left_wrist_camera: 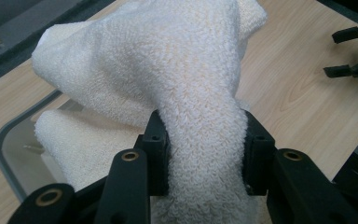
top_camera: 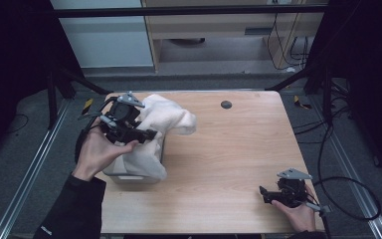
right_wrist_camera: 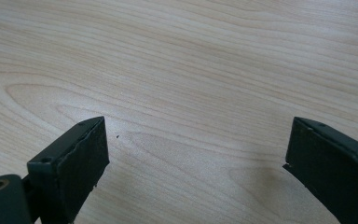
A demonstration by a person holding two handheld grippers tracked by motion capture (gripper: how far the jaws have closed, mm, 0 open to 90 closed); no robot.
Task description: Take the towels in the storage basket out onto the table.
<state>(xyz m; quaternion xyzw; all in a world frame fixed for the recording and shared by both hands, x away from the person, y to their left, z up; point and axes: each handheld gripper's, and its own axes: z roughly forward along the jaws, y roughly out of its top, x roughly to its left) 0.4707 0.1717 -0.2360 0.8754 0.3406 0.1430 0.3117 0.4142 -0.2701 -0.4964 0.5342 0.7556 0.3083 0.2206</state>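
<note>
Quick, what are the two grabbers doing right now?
Left gripper: shut on the white towel.
Right gripper: open, holding nothing, above the table.

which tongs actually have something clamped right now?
The left tongs: their jaws pinch a bunched fold of the white towel over the grey bin. The right tongs sit open above bare table, nothing between the jaws.

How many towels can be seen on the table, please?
1. The white towel is clamped in the left gripper and lifted partly out of the grey bin; the bin may hide another.
</note>
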